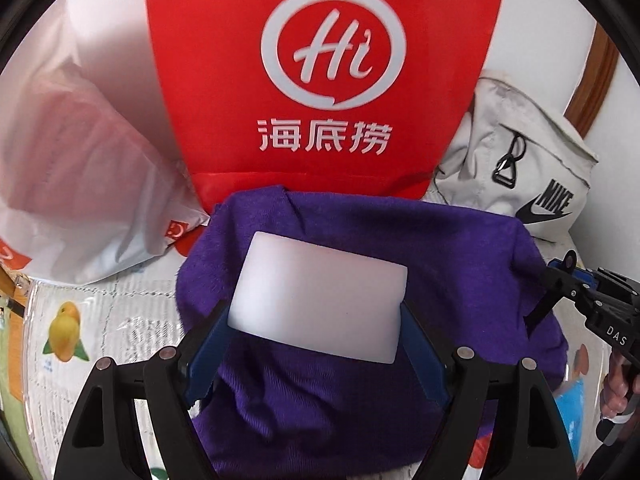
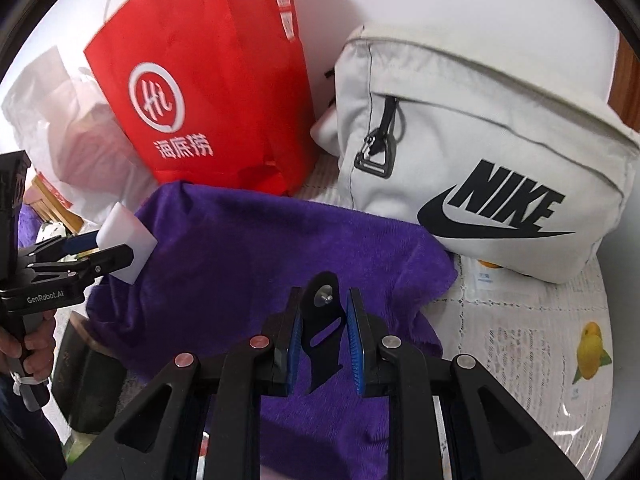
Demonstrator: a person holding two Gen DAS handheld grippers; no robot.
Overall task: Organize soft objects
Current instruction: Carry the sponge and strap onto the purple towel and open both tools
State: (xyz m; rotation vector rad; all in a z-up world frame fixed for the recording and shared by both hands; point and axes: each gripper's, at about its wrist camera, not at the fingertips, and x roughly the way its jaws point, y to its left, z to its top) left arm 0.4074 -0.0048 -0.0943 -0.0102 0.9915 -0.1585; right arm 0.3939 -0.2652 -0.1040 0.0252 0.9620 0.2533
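My left gripper (image 1: 316,320) is shut on a white foam block (image 1: 320,296) and holds it above a crumpled purple towel (image 1: 360,392). In the right wrist view the block (image 2: 128,240) shows at the left in the left gripper (image 2: 116,256), over the towel's (image 2: 248,248) left edge. My right gripper (image 2: 324,320) hovers over the towel's near part, its blue-padded fingers (image 2: 354,344) close together with nothing held; a black part of the tool shows between them. It also shows at the right of the left wrist view (image 1: 560,288).
A red paper bag (image 1: 320,60) stands behind the towel, also in the right wrist view (image 2: 208,80). A grey Nike bag (image 2: 480,140) lies at the back right. A white plastic bag (image 1: 72,160) sits at the left. A fruit-print tablecloth (image 2: 540,340) covers the table.
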